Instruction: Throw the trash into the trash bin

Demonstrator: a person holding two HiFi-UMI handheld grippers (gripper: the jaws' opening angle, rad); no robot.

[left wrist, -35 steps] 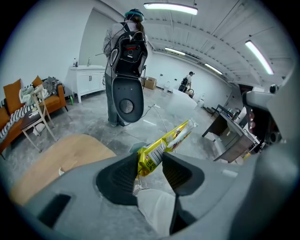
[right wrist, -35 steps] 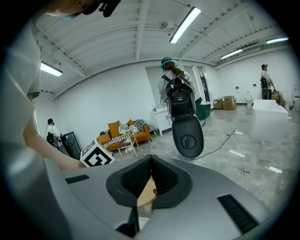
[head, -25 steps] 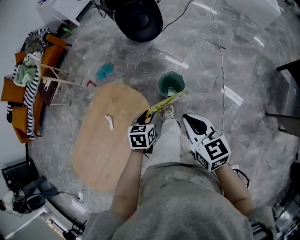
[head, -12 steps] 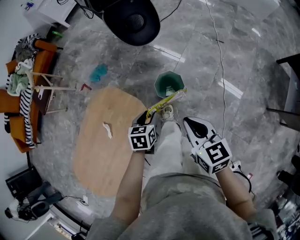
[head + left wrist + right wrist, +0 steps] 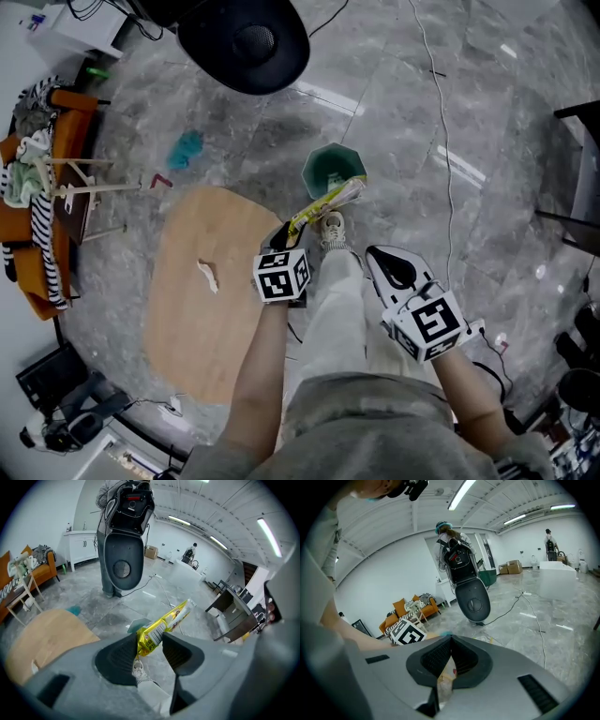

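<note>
My left gripper (image 5: 284, 234) (image 5: 150, 641) is shut on the lower end of a long yellow snack wrapper (image 5: 326, 201) (image 5: 165, 623). The wrapper slants up and away, and its far tip lies over the rim of the small green trash bin (image 5: 332, 170) (image 5: 135, 624) on the floor. My right gripper (image 5: 382, 260) (image 5: 446, 660) hangs to the right of the person's leg, jaws shut. A thin pale wrapper scrap (image 5: 445, 679) shows between its pads. A white paper scrap (image 5: 206, 275) lies on the oval wooden table (image 5: 187, 337).
A teal scrap (image 5: 185, 148) lies on the grey floor beyond the table. A large black round base (image 5: 244, 42) stands behind the bin. An orange sofa with clothes (image 5: 33, 187) is at the left. A cable (image 5: 442, 150) runs across the floor. The person's shoe (image 5: 333, 228) is near the bin.
Both grippers have sunk a little toward the floor, the left one still gripping the yellow wrapper. The head view has shifted, so the table and bin sit slightly lower left.
</note>
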